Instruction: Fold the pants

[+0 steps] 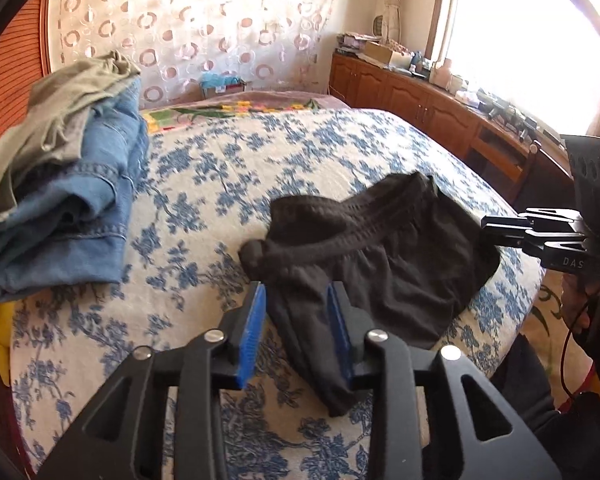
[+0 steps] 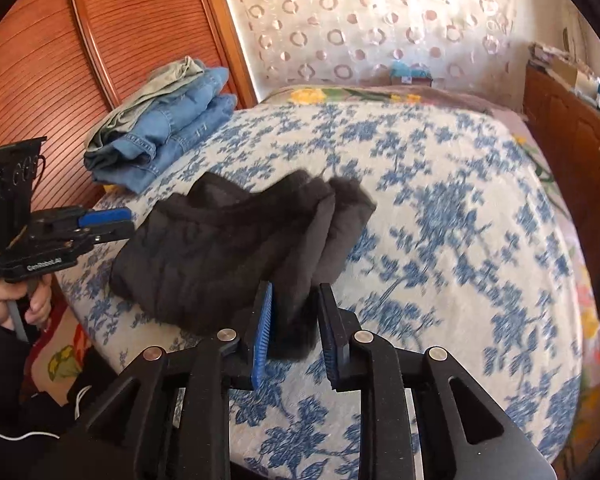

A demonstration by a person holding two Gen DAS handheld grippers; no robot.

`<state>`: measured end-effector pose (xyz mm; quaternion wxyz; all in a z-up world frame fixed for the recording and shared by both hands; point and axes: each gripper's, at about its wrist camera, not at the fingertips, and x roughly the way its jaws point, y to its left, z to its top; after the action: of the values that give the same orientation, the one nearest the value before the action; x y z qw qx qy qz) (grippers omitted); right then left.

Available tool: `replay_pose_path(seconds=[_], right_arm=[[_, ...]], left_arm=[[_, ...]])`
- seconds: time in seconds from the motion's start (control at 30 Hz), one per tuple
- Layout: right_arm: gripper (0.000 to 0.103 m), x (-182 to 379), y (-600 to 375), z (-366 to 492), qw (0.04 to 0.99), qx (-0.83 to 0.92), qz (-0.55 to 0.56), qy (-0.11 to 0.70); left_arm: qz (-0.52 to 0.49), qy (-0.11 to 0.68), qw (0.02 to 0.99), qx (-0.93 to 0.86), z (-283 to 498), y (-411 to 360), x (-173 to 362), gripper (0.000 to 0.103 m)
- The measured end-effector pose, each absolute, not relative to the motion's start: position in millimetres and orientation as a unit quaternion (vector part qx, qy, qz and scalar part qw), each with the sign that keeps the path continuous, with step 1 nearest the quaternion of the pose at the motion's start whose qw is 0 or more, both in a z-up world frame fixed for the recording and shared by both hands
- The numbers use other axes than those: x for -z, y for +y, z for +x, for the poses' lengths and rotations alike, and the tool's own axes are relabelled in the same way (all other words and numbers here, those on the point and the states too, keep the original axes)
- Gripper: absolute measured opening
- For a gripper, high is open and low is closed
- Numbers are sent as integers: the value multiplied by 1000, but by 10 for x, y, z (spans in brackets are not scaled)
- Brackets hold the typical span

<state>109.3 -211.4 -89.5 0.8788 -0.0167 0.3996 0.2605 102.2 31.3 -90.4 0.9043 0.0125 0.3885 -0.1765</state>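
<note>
Folded black pants lie in a thick bundle on the blue-flowered bedspread near its front edge. My left gripper stands at the bundle's near left corner with its blue pads apart; a fold of black fabric lies loose between them. My right gripper stands at the opposite end, its pads also apart, with a dark fold between them and a gap beside it. Each gripper also shows from the side in the other view: the right gripper and the left gripper.
A stack of folded blue jeans topped by an olive garment sits at the bed's left side by the slatted wardrobe door. A cluttered wooden cabinet runs under the window. A person's hand holds the left gripper's handle.
</note>
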Motion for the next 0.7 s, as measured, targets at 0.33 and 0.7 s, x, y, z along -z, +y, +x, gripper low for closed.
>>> replay_pose_path(seconds=[0.33,0.7], right_arm=[[38,697,-2046,1283,890,-254,-44,375],[39,867,-1811,1605,883,-264,-62,384]], left_arm=[[6,388,905,173,1278,341,961,62],[6,398,901,173,1389,292,1084,62]])
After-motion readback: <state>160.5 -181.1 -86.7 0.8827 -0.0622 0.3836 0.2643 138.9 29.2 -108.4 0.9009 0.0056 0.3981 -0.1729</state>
